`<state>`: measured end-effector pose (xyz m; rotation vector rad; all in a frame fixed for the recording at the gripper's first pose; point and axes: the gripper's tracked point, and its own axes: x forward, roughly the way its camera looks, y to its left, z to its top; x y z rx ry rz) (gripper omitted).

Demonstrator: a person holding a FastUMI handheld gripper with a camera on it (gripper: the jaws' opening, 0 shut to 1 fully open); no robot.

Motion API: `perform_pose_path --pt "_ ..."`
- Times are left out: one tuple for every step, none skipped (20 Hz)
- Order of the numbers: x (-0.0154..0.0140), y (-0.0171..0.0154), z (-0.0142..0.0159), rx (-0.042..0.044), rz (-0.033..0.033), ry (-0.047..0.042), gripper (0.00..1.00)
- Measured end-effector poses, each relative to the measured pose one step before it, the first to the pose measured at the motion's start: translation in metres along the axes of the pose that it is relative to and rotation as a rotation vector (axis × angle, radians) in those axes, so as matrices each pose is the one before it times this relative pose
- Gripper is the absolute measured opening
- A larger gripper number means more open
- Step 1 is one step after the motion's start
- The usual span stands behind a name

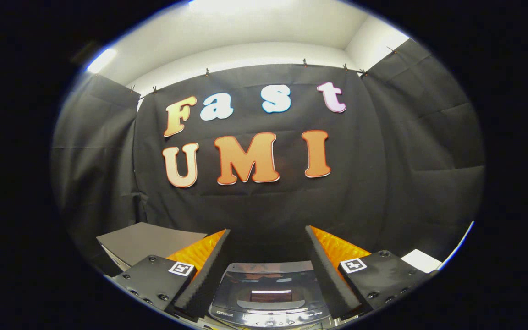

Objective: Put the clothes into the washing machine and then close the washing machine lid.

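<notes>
Between the two fingers, at 6 o'clock from the middle of the scene, sits the washing machine [268, 293], seen from above and a little in front. Its lid [267, 282] is down and flat, a dark glossy pane that mirrors the room lights, with a pale control strip along its near edge. No clothes can be made out on or around it.

The gripper [267, 247] is spread wide and has hold of nothing. Its left finger [204, 270] rises toward 11 o'clock and its right finger [326, 270] toward 1 o'clock, each with a dark ribbed pad on the inner face and an orange backing on the outer. The machine lies in the gap between them, touching neither as far as can be told. Each finger's black mount carries a small square marker.

At 8 o'clock, beyond the left finger, stands a grey box [147, 240] with a flat top. At 4 o'clock, past the right finger, a white sheet [422, 260] lies near the rim of the scene. Black cloth [406, 174] hangs behind everything, from 9 o'clock round to 3 o'clock, clipped up along a white wall under a pale ceiling.
</notes>
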<state>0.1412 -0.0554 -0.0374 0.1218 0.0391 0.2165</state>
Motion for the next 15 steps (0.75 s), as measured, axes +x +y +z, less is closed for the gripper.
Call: perform_pose_path --pt "-0.00781 -0.0045 0.00179 -0.00226 -0.01334 -0.0035 1.0" --pt "-0.00529 -0.00369 -0.00051 -0.006 -0.01279 -0.00094 1.0" --pt "-0.00595 -0.00486 0.00075 -0.00596 -0.01448 -0.0008 1.0" --pt "-0.00496 -0.00467 0.00187 -0.00388 -0.01081 -0.00205 1.0" --pt "-0.00569 -0.003 0.00021 -0.00208 -0.00835 -0.00123 1.0" --pt "-0.00383 -0.0025 -0.00079 -0.00054 -0.00698 0.00065 1.0" --pt "-0.00442 -0.00187 0.00067 0.00103 -0.00477 -0.00238 1.0" --pt "-0.0031 -0.00154 0.00062 0.0 -0.00282 -0.00221 1.0" --pt "-0.0026 -0.001 0.00008 -0.00157 -0.00229 -0.00163 1.0" --pt "-0.00196 -0.0007 0.00013 -0.0027 -0.0011 -0.001 1.0" --pt "-0.00274 -0.00147 -0.00076 -0.00346 -0.00079 0.00024 1.0" --pt "-0.00204 -0.00121 0.00102 -0.00147 -0.00164 -0.0003 1.0" --pt "-0.00177 -0.00035 0.00137 0.00031 0.00223 -0.0014 1.0" --pt "-0.0028 -0.00125 0.00067 -0.00145 0.00218 -0.00294 1.0" --pt "-0.0019 -0.00147 0.00038 -0.00444 -0.00118 -0.00079 1.0"
